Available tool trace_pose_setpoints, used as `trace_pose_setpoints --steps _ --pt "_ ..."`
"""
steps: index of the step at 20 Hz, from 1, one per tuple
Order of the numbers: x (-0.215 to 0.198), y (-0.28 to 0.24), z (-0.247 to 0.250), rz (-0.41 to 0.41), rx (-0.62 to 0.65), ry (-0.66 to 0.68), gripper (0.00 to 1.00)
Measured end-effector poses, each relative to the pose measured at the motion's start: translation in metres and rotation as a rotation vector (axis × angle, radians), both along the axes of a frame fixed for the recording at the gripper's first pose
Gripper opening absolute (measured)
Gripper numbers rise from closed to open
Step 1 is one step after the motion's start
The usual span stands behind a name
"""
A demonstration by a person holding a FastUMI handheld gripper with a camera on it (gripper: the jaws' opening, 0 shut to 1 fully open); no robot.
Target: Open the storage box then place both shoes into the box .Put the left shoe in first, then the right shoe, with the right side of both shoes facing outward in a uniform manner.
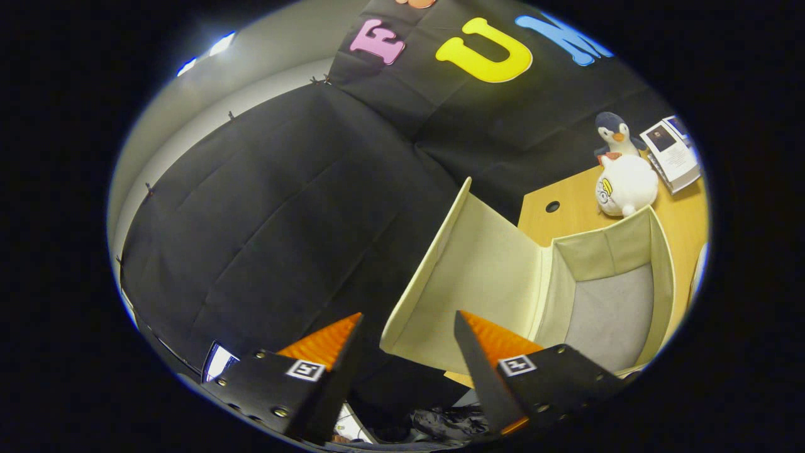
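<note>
Where the black cloth wall gives way, a wooden bench (pixel 682 211) shows beyond the hand-held gripper (pixel 407 328), whose fingers stand wide apart, holding nothing. One storage box (pixel 613 308) sits just ahead of the right finger, its lid (pixel 478 277) raised, its inside bare. Beyond it stand two plush toys, a penguin (pixel 613 135) and a white one (pixel 626 185), beside one booklet (pixel 673 154).

A toy penguin (pixel 613 137) and a round white soft toy (pixel 627 186) sit together on the wooden desk (pixel 566 217), near a booklet (pixel 671 155).
</note>
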State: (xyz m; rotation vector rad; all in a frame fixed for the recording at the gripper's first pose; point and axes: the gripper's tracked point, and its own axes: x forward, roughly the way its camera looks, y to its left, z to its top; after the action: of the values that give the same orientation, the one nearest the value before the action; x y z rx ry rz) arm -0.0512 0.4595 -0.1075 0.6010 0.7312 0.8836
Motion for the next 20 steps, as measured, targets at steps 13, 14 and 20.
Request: trace_pose_setpoints --steps 13,14,20 --pt "0.055 -0.129 0.005 -0.222 -0.220 -0.189 0.97" --pt "0.059 -0.144 0.005 -0.246 -0.237 -0.193 0.97" --pt "0.066 -0.209 -0.015 -0.330 -0.358 -0.209 0.97"
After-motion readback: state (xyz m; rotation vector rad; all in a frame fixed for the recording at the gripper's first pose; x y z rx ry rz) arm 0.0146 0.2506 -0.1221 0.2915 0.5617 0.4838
